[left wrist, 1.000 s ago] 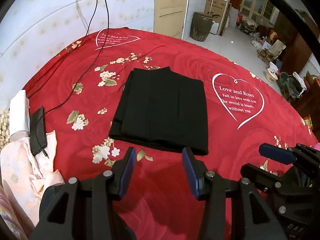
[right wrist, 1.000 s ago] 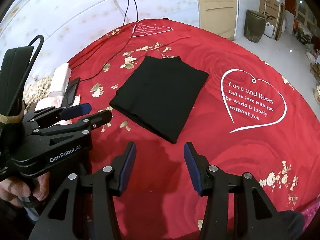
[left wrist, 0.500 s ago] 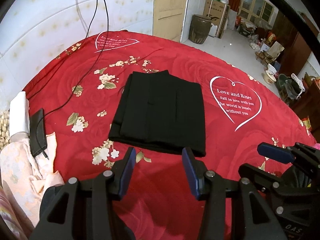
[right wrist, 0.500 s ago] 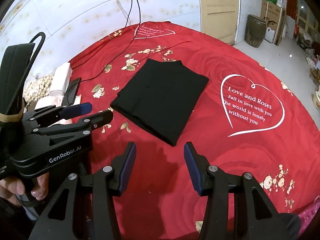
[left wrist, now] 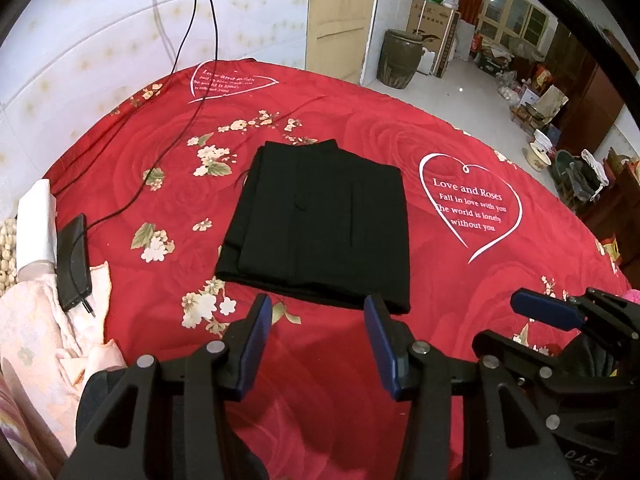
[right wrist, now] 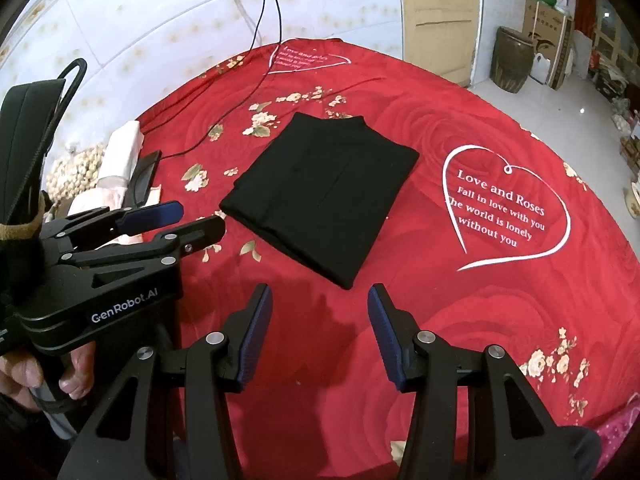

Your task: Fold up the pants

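From the left wrist view, the black pants (left wrist: 320,228) lie as a compact folded rectangle in the middle of the red bedspread (left wrist: 400,140), and the left gripper (left wrist: 316,320) hovers just short of their near edge with its fingers spread and empty. From the right wrist view, the right gripper (right wrist: 320,316) is likewise spread and holding nothing, the pants' (right wrist: 324,196) near corner just ahead. The fold looks finished, so both grippers should draw straight back without catching that near edge.
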Demonstrator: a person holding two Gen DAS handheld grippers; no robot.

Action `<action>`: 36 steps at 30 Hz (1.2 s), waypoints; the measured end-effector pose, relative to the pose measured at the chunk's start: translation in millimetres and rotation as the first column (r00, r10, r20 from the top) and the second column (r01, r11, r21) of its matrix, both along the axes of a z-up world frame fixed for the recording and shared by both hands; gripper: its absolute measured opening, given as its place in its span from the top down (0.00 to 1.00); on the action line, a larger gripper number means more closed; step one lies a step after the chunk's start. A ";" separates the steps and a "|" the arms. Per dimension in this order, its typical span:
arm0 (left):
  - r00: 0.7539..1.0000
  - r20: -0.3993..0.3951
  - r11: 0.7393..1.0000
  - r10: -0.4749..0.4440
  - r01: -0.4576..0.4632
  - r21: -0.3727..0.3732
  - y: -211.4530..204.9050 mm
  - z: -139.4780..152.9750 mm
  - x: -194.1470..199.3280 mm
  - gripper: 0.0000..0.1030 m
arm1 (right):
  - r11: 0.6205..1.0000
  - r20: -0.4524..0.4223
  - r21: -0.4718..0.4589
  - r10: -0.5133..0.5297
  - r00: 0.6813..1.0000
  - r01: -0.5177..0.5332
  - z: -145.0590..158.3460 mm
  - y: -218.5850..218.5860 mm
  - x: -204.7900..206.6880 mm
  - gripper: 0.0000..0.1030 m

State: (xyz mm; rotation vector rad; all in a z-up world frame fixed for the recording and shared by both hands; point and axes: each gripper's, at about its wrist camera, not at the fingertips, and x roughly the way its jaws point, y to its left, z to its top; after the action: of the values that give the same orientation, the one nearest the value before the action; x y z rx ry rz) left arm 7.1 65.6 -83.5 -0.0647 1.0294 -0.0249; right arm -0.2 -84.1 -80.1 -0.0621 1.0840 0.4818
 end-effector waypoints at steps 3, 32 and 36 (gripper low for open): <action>1.000 -0.001 1.000 0.000 0.000 0.001 0.0 0.1 0.5 0.51 | 1.000 0.000 0.000 -0.001 1.000 0.001 -0.2 -0.1 0.2 0.51; 1.000 0.021 0.999 -0.002 0.001 0.040 -2.5 3.1 -0.5 0.51 | 1.000 0.000 0.014 -0.014 1.000 0.014 0.9 -2.2 -0.1 0.51; 1.000 0.022 0.999 -0.003 0.002 0.039 -2.2 3.5 -0.3 0.51 | 1.000 0.002 0.014 -0.013 1.000 0.013 0.4 -2.1 0.2 0.51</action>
State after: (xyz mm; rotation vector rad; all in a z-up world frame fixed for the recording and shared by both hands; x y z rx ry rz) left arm 6.8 63.5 -80.0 -0.0274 1.0074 -0.0075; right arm -0.1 -86.3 -79.8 -0.0432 1.0781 0.4776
